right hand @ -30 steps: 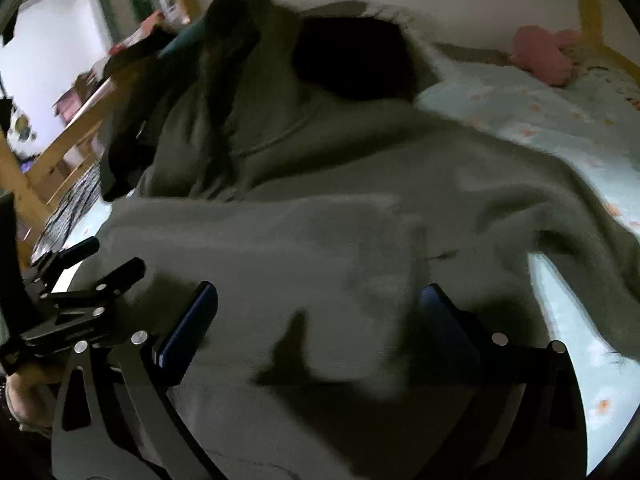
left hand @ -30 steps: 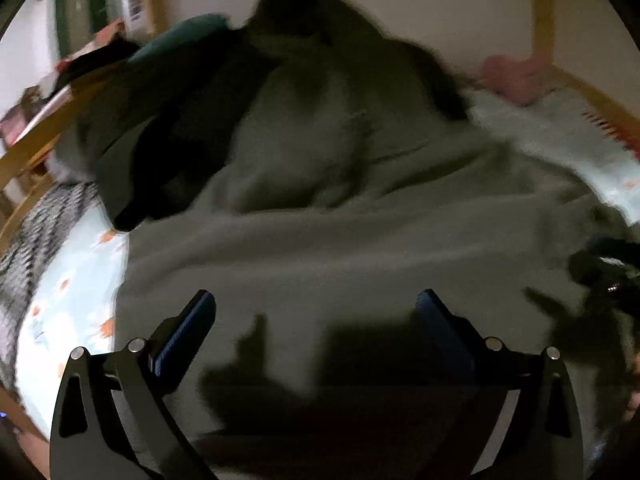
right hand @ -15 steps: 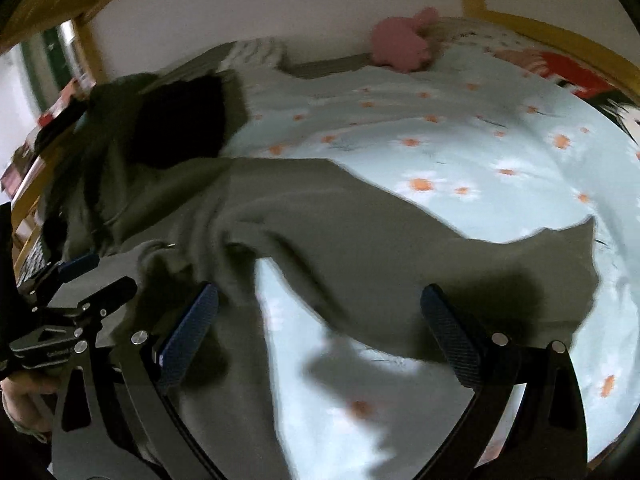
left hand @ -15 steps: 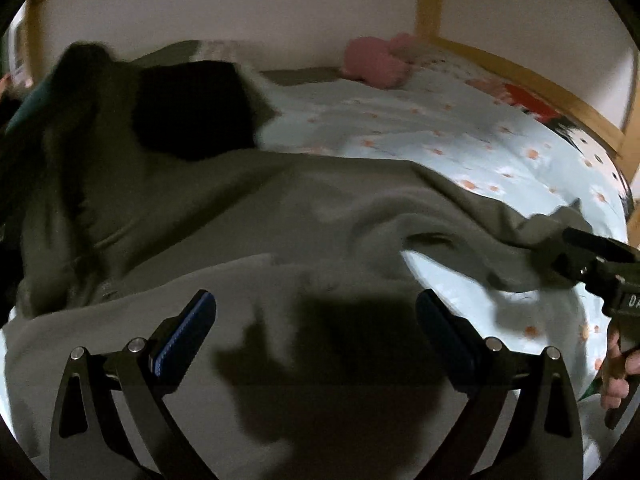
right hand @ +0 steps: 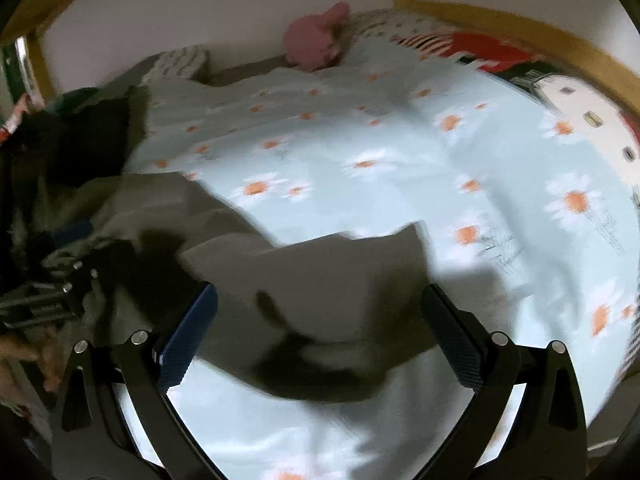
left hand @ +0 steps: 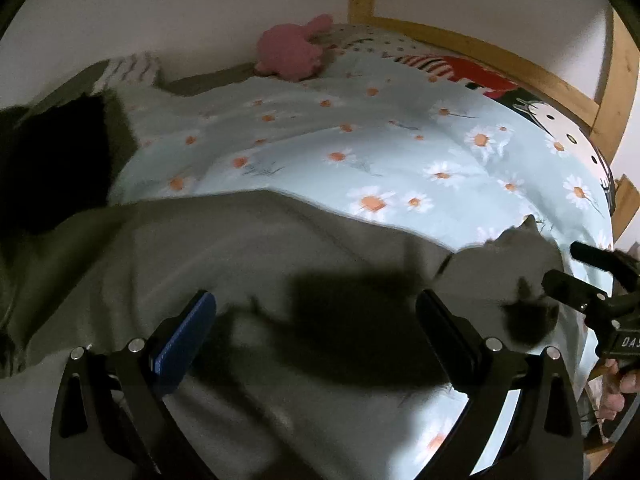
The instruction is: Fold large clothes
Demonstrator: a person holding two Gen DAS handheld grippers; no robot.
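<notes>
1. The olive-grey garment (left hand: pixel 224 248) is lying across the near part of the bed, on the daisy-print sheet (left hand: pixel 360 140). Its bulk is sitting to the left; one long section, probably a sleeve (right hand: pixel 320 276), is reaching out to the right over the sheet.
2. The left gripper (left hand: pixel 316 328) is hovering over the body of the garment with its jaws spread wide; nothing is sitting between the blue pads (left hand: pixel 184 340).
3. The right gripper (right hand: pixel 320 320) is hovering over the end of that outstretched section, jaws likewise spread and pinching nothing. Whether the pads are touching the cloth, I cannot tell; the view is motion-blurred.
4. Judgement: the spreading-out stage is in hand. The garment is looking only partly flattened, with its far left portion bunching against a dark pile (left hand: pixel 52 160).
5. Judgement: the next move is calling for the right gripper to close on the sleeve's free end and carry it back across the body, while the left one is pinning or gripping the torso so the cloth is not dragging.
6. A pink plush toy (left hand: pixel 292 56) is sitting by the far wall, well apart from the work area.
</notes>
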